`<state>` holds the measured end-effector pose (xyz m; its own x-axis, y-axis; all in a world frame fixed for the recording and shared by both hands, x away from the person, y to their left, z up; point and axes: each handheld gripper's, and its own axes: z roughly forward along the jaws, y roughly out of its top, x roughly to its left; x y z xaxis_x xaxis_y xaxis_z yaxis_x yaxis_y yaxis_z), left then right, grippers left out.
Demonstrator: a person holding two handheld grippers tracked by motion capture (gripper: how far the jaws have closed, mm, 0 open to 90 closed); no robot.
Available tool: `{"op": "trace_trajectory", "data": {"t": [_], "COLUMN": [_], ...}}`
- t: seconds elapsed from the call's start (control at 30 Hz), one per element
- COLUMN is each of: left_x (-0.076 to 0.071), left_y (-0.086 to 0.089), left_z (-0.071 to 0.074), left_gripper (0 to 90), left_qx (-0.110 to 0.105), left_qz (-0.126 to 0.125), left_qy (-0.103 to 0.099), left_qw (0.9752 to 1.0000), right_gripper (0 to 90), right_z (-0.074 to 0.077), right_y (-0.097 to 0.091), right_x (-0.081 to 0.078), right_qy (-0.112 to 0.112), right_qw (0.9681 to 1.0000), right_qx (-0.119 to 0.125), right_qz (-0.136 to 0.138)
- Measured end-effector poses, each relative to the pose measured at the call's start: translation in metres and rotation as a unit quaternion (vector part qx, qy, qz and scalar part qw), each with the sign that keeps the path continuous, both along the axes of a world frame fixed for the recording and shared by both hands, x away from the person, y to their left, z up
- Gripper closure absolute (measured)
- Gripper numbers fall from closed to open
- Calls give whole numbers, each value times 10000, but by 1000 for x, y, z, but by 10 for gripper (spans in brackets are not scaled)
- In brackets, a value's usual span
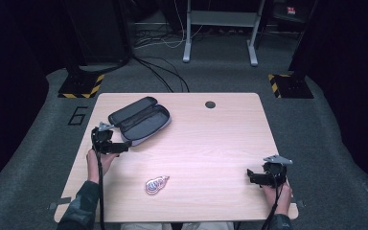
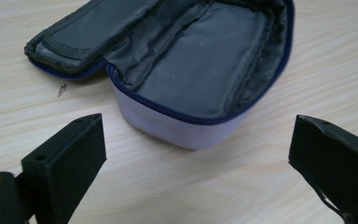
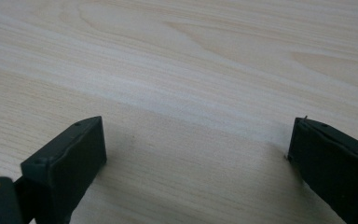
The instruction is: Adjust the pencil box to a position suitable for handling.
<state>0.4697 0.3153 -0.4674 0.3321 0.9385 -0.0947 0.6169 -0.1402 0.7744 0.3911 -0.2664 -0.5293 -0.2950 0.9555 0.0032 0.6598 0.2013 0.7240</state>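
Near edge: small pink-and-white oval packet (image 1: 156,184), long axis aimed right and slightly away. Right gripper (image 1: 252,176) low over bare light wooden table (image 3: 205,60), jaws wide apart. Left gripper (image 2: 198,154) likewise spread, facing unzipped lavender fabric case (image 2: 186,128); dark lining visible close up. Case's length slanting far-right.

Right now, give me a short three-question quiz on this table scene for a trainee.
1. True or false: the case is zipped shut.
2. Which tongs are nearer the case: A, the left tongs, or B, the right tongs?
3. Fill in: the small pouch lies on the ____, near the person's edge.

Key:
1. False; it lies open, its lining showing in the left gripper view.
2. A.
3. Table.
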Motion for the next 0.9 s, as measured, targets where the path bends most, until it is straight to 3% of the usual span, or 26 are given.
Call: {"op": "trace_trajectory", "data": {"t": [0.27,0.47,0.57,0.73,0.9], "left_x": [24,38,45,52,53], "left_y": [3,3,1,-2,-2], "left_z": [-10,-11,-11,-16,-23], "left_gripper": [78,75,144,243,419], "left_qx": [141,130,155,284,187], "left_qz": [135,194,203,224,291], "left_qy": [284,354,335,484,564], "left_qw": [9994,9991,9991,9982,9978], "right_gripper": [37,37,37,37,39], "right_z": [0,0,0,0,0], "right_y": [0,0,0,0,0], "right_x": [0,0,0,0,0], "right_qy": [0,-1,0,-1,-9], "right_qw": [10000,10000,10000,10000,10000], "right_qx": [0,1,1,1,-4], "right_qz": [0,0,0,1,10]}}
